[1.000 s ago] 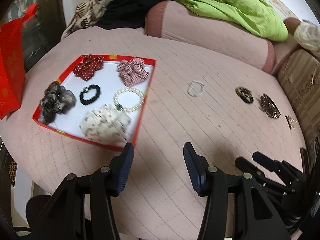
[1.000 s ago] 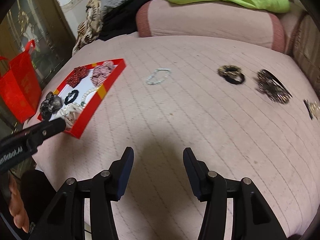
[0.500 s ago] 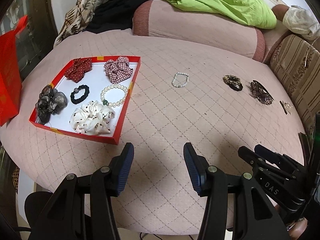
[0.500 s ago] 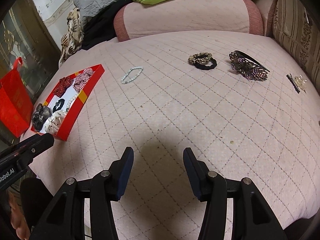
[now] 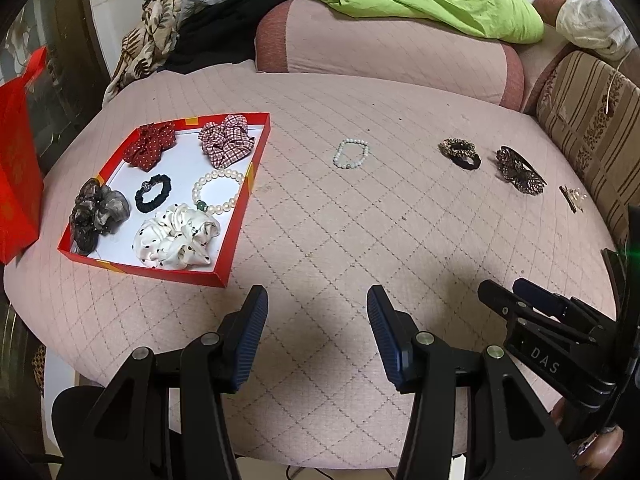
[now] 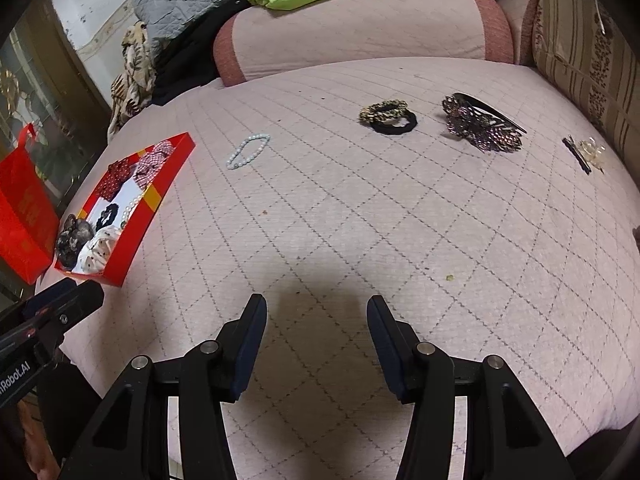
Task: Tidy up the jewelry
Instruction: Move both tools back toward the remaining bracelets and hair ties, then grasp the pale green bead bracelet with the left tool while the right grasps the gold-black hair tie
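A red tray [image 5: 236,220] [image 6: 140,236] on the left of the pink quilted table holds several scrunchies and a pearl bracelet [image 5: 218,196]. Loose on the table lie a pale bead bracelet [image 5: 351,153] [image 6: 248,151], a leopard and black hair tie [image 5: 460,153] [image 6: 387,117], a beaded hair clip [image 5: 520,170] [image 6: 482,124] and a small clear clip with a black pin [image 5: 573,197] [image 6: 586,152]. My left gripper [image 5: 318,332] is open and empty over the near edge. My right gripper [image 6: 316,336] is open and empty, also near the front; it also shows in the left wrist view [image 5: 520,300].
A red paper bag [image 5: 18,152] [image 6: 24,216] stands left of the tray. A pink bolster [image 5: 384,48] with a green cloth [image 5: 432,0] lies behind the table. A striped cushion [image 5: 592,120] is at the right.
Both grippers have pulled back and risen from the table. The tray and loose pieces now look farther away. Nothing was picked up.
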